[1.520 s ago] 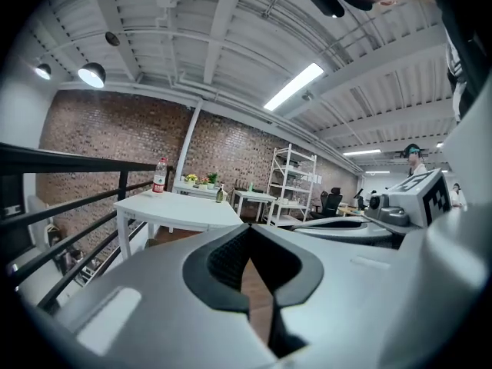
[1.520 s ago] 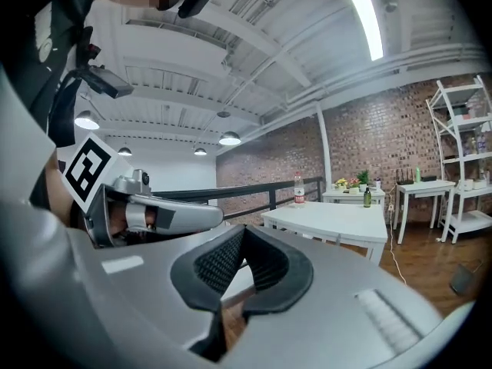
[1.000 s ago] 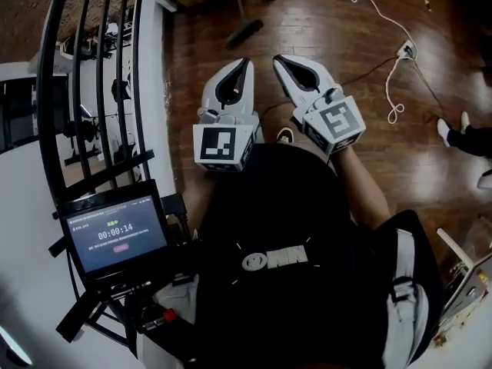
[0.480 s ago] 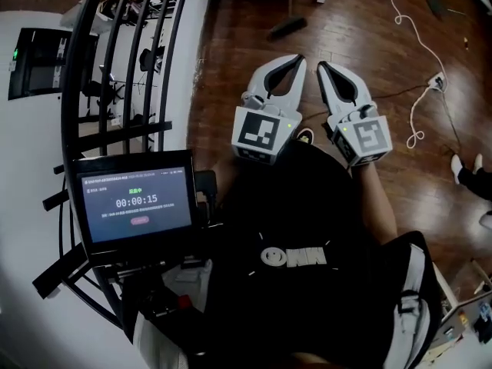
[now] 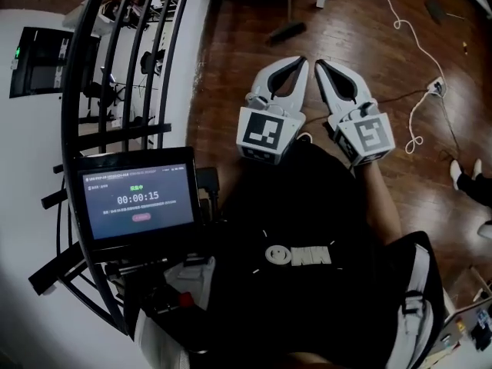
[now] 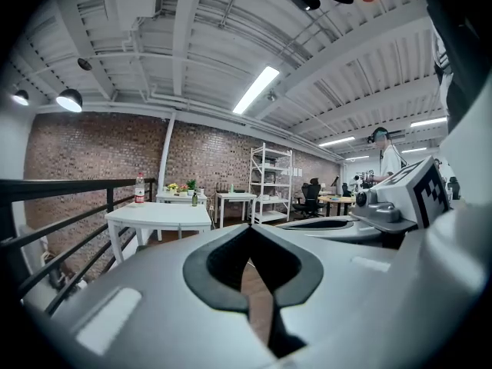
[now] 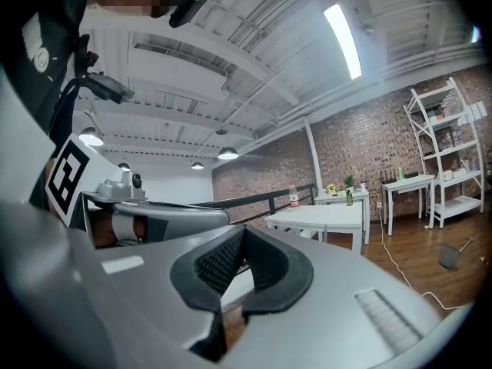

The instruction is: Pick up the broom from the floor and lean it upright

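head: steeply down | gripper views: near level, forward | both: white table (image 6: pixel 157 215)

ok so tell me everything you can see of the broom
The broom lies flat on the wooden floor near the top of the head view. Its head is a dark, narrow block, and a thin pale handle runs from it toward the picture's top edge. Nothing but the floor touches it. Bristles and material are too small to tell.
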A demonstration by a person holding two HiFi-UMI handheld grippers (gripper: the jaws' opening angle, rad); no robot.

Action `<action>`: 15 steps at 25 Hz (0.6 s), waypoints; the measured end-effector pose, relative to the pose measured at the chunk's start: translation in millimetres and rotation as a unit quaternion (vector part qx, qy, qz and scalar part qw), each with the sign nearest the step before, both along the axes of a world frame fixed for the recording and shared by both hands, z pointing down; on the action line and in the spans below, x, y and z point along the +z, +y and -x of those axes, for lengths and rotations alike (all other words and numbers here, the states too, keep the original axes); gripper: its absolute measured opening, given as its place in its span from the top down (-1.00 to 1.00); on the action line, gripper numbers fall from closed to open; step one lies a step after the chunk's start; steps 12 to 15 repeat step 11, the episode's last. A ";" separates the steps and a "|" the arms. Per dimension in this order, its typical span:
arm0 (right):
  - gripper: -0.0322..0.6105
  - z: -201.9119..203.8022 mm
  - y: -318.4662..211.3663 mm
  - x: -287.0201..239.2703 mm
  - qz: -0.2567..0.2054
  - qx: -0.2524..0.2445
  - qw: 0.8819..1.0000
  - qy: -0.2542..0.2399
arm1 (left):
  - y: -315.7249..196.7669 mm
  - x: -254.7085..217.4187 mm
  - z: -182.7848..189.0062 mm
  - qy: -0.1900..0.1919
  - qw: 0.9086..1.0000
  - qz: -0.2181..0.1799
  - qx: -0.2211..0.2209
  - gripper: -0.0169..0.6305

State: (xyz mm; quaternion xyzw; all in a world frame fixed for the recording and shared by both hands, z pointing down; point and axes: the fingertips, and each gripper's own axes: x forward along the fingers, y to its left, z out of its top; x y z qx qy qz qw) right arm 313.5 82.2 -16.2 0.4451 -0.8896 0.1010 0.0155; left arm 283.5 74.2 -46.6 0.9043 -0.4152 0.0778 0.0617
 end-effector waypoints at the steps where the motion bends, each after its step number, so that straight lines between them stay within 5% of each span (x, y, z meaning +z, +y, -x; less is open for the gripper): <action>1: 0.89 -1.4 0.6 1.2 0.001 0.002 1.000 0.001 | 0.4 -1.0 -2.6 0.002 1.000 0.002 0.002 0.89; 15: 0.89 10.4 -3.3 -7.0 -0.003 0.005 1.000 -0.008 | 1.9 3.1 -5.0 0.012 1.000 0.002 0.009 0.89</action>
